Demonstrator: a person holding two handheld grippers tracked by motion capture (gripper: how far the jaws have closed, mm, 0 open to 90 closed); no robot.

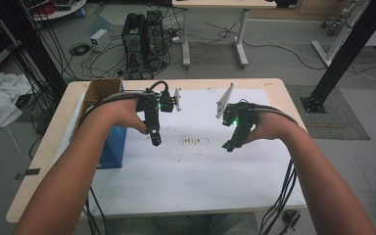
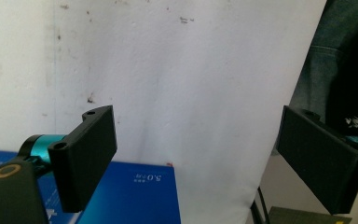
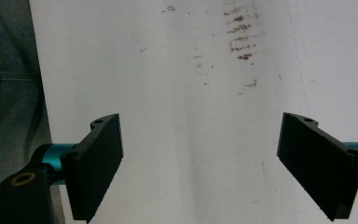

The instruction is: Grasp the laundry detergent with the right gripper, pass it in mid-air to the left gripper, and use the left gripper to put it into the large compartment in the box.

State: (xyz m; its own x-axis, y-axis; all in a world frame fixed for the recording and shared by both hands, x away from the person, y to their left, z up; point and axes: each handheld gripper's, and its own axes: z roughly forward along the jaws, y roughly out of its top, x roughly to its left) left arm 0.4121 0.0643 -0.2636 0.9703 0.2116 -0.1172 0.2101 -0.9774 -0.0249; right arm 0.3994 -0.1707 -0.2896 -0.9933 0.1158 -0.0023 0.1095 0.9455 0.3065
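Note:
My left gripper [image 1: 155, 139] hovers over the white sheet [image 1: 196, 171] on the table, left of centre and pointing down at it. In the left gripper view its jaws [image 2: 198, 140] are open with nothing between them. A blue box [image 2: 135, 191] lies just beneath and beside them. My right gripper [image 1: 229, 145] hangs over the sheet right of centre, tilted down. Its jaws [image 3: 200, 140] also stand wide apart and empty above bare white sheet.
A blue box [image 1: 113, 147] stands at the sheet's left edge, with an open cardboard box [image 1: 98, 93] behind it. Brown smudges [image 1: 192, 141] mark the sheet between the grippers. Cables trail off the table's front edge. Computer towers [image 1: 144, 39] sit on the floor beyond.

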